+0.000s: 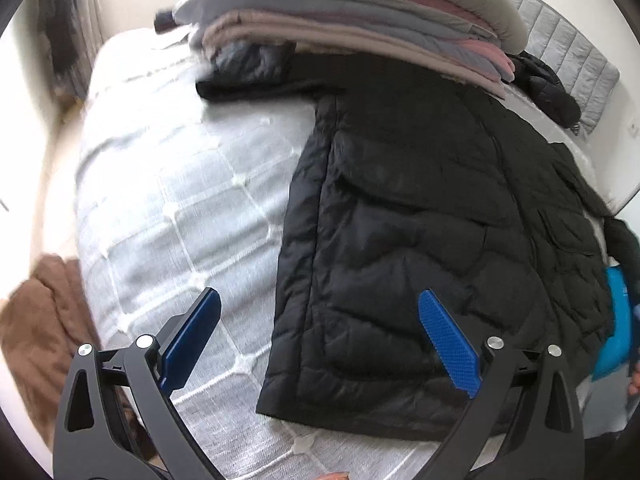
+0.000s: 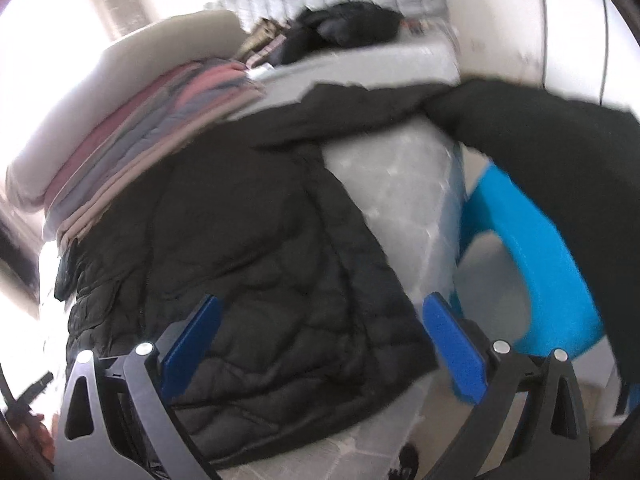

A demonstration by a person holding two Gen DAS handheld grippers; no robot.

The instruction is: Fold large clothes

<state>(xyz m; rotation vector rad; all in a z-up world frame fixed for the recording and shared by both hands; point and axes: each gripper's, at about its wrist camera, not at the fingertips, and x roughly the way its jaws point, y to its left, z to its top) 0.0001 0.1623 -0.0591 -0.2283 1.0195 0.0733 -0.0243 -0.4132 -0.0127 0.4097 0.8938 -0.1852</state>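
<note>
A black quilted puffer jacket (image 1: 420, 248) lies flat on the white quilted bed (image 1: 180, 200), its hem toward me. My left gripper (image 1: 320, 312) is open and empty, hovering above the jacket's lower left edge. In the right wrist view the same jacket (image 2: 248, 264) lies on the bed (image 2: 400, 184), and one black sleeve (image 2: 540, 152) stretches right, off the bed's side. My right gripper (image 2: 320, 316) is open and empty above the jacket's hem.
A stack of folded clothes (image 1: 360, 28) (image 2: 152, 128) sits at the jacket's far end. Another dark garment (image 1: 548, 88) (image 2: 344, 28) lies behind it. A blue plastic stool (image 2: 532, 248) stands beside the bed. A brown blanket (image 1: 36, 328) lies at the left.
</note>
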